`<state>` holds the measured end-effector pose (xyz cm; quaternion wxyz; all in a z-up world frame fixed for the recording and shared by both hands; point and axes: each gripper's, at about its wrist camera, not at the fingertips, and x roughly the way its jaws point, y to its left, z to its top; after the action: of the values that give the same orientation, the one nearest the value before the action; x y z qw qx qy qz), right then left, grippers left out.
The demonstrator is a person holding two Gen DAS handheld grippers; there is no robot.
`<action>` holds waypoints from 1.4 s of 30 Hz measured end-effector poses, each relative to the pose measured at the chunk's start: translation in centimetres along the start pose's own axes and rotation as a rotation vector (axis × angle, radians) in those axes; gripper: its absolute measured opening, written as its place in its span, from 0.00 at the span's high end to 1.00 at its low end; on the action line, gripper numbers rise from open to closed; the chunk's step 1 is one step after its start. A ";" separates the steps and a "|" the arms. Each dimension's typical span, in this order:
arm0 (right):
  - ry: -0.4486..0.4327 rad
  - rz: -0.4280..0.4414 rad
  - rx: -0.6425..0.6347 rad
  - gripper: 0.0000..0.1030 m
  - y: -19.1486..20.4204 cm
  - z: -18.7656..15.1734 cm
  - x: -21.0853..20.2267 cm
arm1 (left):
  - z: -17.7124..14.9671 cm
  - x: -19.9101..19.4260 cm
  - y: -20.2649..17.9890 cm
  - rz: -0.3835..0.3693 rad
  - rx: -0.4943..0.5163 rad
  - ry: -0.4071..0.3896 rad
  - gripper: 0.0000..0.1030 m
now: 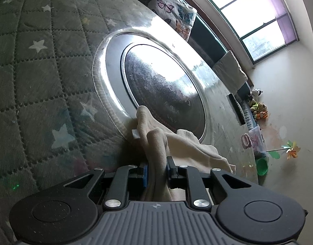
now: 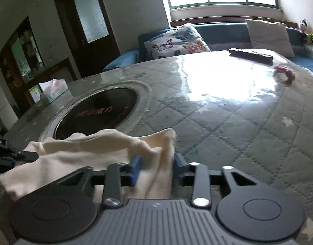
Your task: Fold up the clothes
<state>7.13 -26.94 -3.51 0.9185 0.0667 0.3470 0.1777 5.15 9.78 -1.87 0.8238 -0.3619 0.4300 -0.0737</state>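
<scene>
On the near edge of the quilted table (image 2: 238, 122), both grippers hold one cream cloth (image 2: 85, 153): the left gripper (image 1: 156, 170) is clenched on a bunched fold, while the right gripper (image 2: 156, 163) has its jaws loose around the cloth, which could slip out and sag.

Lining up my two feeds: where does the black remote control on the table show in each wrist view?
Left wrist: black remote control at right of centre, near the table's far edge, seen end-on.
Right wrist: upper right, lying flat before the beige cushion.
Shared landmark: the butterfly-print cushion.
</scene>
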 end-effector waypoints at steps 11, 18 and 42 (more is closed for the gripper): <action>-0.090 0.025 0.016 0.91 0.7 0.7 -3.8 | 0.4 -1.1 -3.8 -0.013 0.108 -0.033 0.86; -0.161 -0.029 0.008 0.92 -0.5 1.9 -7.8 | 0.1 0.5 -8.6 -0.039 0.191 -0.014 0.87; -0.209 -0.243 0.040 0.93 -11.9 8.1 -8.8 | 0.6 13.0 -22.4 -0.029 0.371 0.083 0.87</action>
<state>9.70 -41.21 5.02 0.9627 0.0609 0.2587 0.0504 17.95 -11.83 4.62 0.8568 -0.2067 0.4375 -0.1783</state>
